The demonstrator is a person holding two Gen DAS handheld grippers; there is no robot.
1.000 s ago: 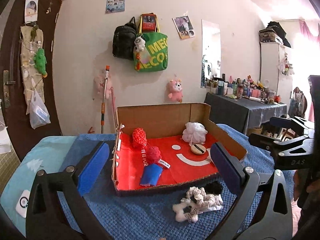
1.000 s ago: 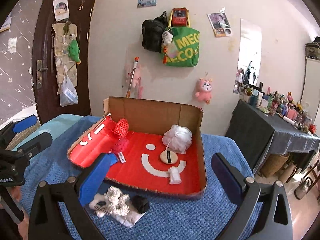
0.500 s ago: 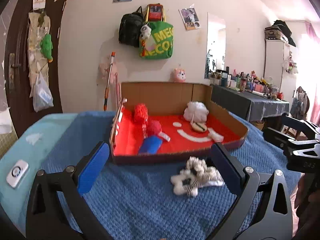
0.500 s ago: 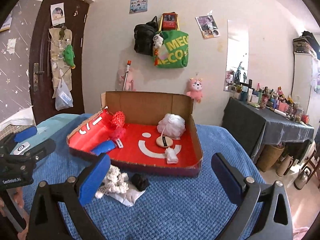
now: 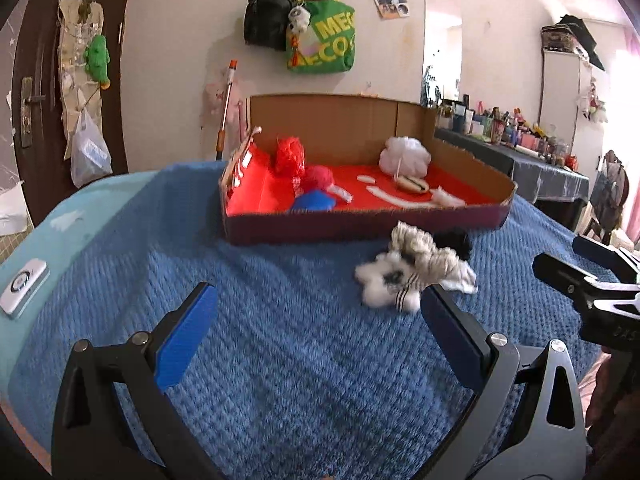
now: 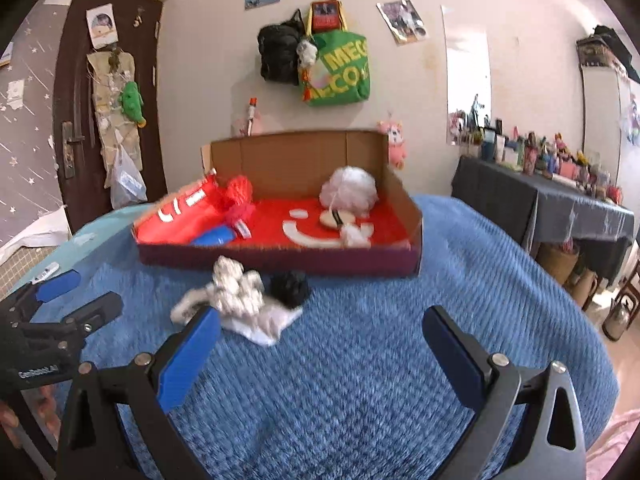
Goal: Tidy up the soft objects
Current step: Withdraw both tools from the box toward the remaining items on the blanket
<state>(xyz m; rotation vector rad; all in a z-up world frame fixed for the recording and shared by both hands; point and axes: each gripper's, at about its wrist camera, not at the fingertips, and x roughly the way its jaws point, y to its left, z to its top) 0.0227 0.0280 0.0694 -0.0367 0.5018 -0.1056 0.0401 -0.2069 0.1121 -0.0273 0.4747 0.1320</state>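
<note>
Cardboard box [image 6: 280, 258] being kept as destination; white fabric bundle [image 6: 240, 300] being targeted: left gripper [image 5: 320, 320], right gripper [image 6: 320, 332], fingers being held apart; central, deep grip advised.

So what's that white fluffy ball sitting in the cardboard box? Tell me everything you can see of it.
The white fluffy ball looks like a bath pouf of gathered white mesh, rounded and puffy. It sits on the red floor of the cardboard box, toward the back right, near the brown rear wall. A thin white cord hangs from it toward a flat round beige pad just in front. Neither gripper is near it.
</note>
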